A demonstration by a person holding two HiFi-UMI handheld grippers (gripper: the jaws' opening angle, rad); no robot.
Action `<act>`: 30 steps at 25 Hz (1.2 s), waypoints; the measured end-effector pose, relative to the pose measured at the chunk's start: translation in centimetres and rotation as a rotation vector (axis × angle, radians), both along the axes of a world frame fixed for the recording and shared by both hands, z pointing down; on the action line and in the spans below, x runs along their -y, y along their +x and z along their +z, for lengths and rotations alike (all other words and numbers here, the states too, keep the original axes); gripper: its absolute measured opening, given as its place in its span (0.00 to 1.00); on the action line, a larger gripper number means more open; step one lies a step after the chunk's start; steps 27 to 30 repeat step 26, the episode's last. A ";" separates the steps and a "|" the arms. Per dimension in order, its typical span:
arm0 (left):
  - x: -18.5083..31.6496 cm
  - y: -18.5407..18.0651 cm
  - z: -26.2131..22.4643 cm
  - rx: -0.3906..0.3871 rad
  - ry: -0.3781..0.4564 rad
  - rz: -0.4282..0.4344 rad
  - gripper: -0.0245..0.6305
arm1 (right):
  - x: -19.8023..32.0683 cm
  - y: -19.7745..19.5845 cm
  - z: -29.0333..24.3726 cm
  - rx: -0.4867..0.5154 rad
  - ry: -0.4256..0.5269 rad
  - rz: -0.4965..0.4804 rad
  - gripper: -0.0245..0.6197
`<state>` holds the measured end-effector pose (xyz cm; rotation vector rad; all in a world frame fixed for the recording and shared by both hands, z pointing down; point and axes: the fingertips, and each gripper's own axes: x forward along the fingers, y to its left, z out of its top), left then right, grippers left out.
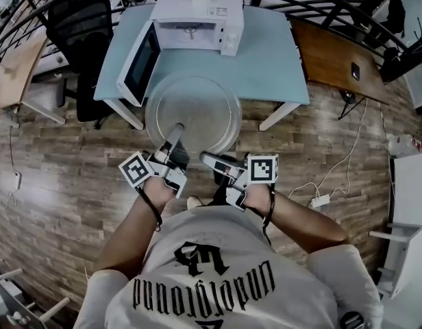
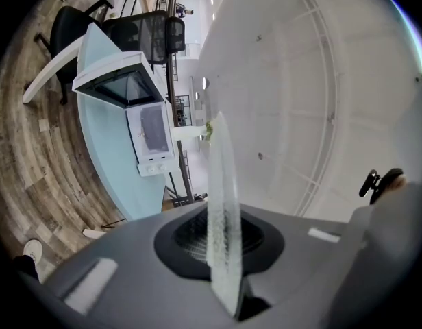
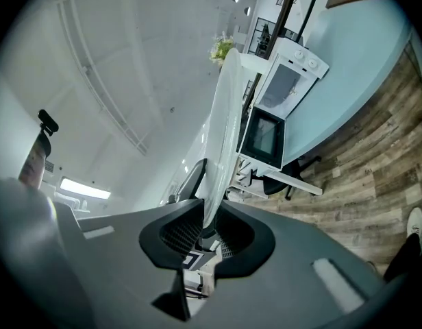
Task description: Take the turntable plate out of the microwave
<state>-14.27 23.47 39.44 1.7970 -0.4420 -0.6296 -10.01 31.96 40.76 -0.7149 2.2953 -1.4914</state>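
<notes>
Open microwave door [image 1: 139, 62] near turntable plate [image 1: 192, 112]

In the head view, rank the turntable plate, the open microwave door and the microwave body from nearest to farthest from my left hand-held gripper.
1. The turntable plate: clamped in the left hand-held gripper, just ahead.
2. The microwave door: swung open, ahead and to the left.
3. The microwave body: farthest, beyond the door.

The grey left claw [image 1: 175, 134] and grey right claw [image 1: 205, 159] have black ribbed pads [image 2: 190, 233] and cubes [image 1: 136, 168] with black-and-white square markers. Between them, the clear round glass turntable plate [image 1: 192, 112] looks pale grey. Beyond the claws are a white boxy microwave [image 1: 197, 22], its door window dark, and a pale blue worktop [image 1: 279, 60]. Beneath lies a brown-grey wood-plank floor [image 1: 60, 184].
</notes>
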 end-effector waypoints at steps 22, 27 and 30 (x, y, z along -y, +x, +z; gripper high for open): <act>-1.6 -2.1 -0.7 -0.011 -0.009 0.015 0.15 | -1.7 -2.1 -0.7 -0.014 -0.001 0.012 0.12; -1.5 -2.1 -0.8 -0.011 -0.013 0.016 0.15 | -1.7 -2.1 -0.7 -0.014 -0.015 0.015 0.12; -1.5 -2.1 -0.8 -0.011 -0.013 0.016 0.15 | -1.7 -2.1 -0.7 -0.014 -0.015 0.015 0.12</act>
